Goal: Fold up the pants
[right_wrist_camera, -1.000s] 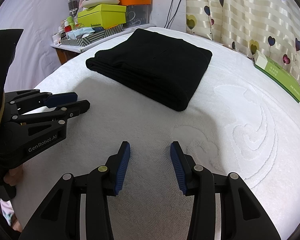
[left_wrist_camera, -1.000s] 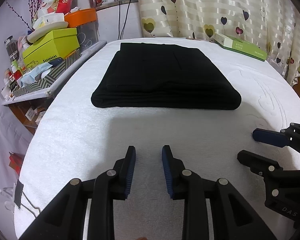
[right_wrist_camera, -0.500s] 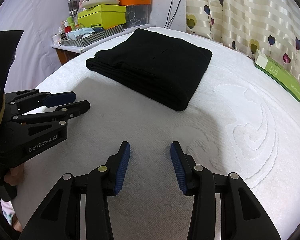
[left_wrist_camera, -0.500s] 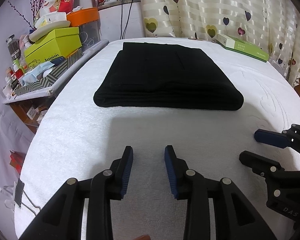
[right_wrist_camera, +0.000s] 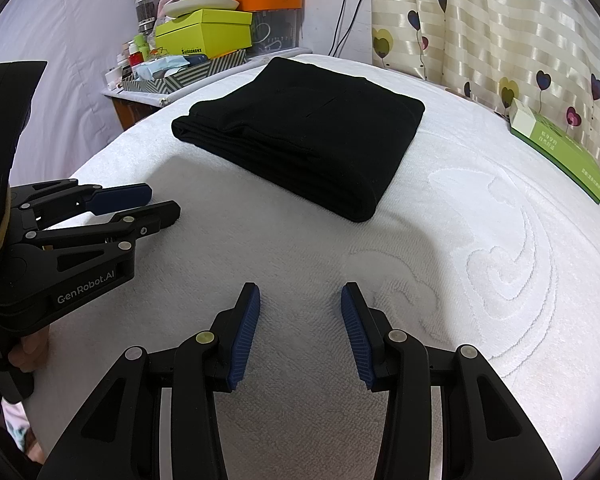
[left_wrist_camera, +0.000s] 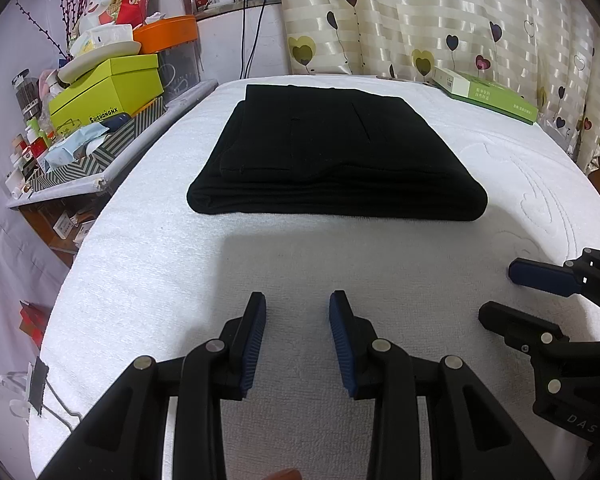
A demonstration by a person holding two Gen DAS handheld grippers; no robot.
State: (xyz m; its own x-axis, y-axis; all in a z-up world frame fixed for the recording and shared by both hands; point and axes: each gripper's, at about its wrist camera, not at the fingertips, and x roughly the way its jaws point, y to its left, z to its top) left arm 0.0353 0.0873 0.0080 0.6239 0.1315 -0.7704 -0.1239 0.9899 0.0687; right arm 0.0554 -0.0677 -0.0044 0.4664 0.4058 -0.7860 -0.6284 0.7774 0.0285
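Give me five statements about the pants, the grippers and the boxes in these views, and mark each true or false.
1. The pants lie folded into a flat rectangle on the white towel. True.
2. The left gripper is clamped on the pants. False: it is open and empty, over bare towel short of the pants.
3. The right gripper is open and holds nothing. True.
4. The green box rests on top of the pants. False: it lies apart from them, at the towel's far right edge by the curtain.
5. The yellow-green box sits on the towel. False: it is on the cluttered side table.
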